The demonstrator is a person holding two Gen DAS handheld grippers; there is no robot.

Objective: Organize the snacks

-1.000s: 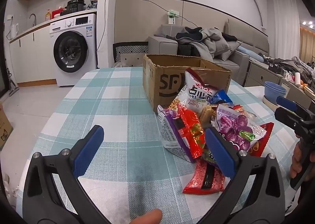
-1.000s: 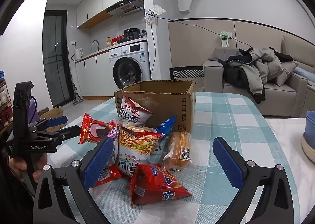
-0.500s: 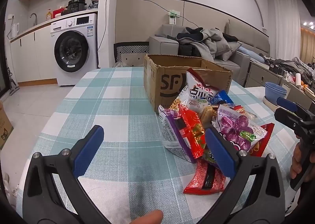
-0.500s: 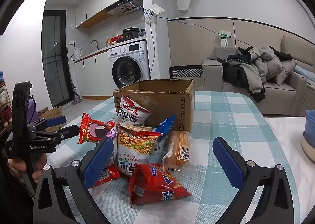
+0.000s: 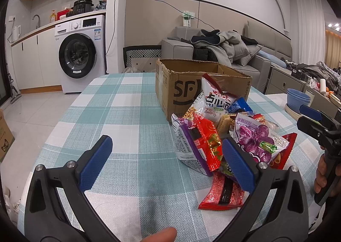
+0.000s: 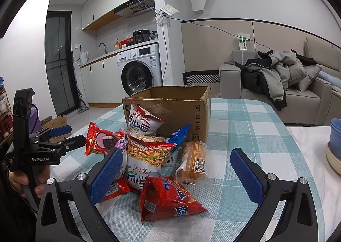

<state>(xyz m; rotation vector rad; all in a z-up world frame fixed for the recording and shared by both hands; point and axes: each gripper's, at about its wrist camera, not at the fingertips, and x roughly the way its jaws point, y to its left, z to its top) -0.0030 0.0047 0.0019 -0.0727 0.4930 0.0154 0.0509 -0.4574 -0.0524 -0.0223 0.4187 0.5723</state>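
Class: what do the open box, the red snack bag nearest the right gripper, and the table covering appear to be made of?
Box: brown corrugated cardboard, matte, with torn, ragged edges. Red snack bag: probably plastic film, glossy, crinkled, catching light. Table covering: seemingly woven fabric, matte, with visible weave texture in a teal-and-white check.

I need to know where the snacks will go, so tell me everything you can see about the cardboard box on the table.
The cardboard box is brown corrugated card, printed SF on one side and SF EXPRESS on another. It stands upright on the checked tablecloth with its top open; the rim looks torn and ragged, and no flaps show. Its inside is out of view. The white noodle snack bag leans against its front wall, and the rest of the snack pile lies just in front of it. Neither claw touches it.
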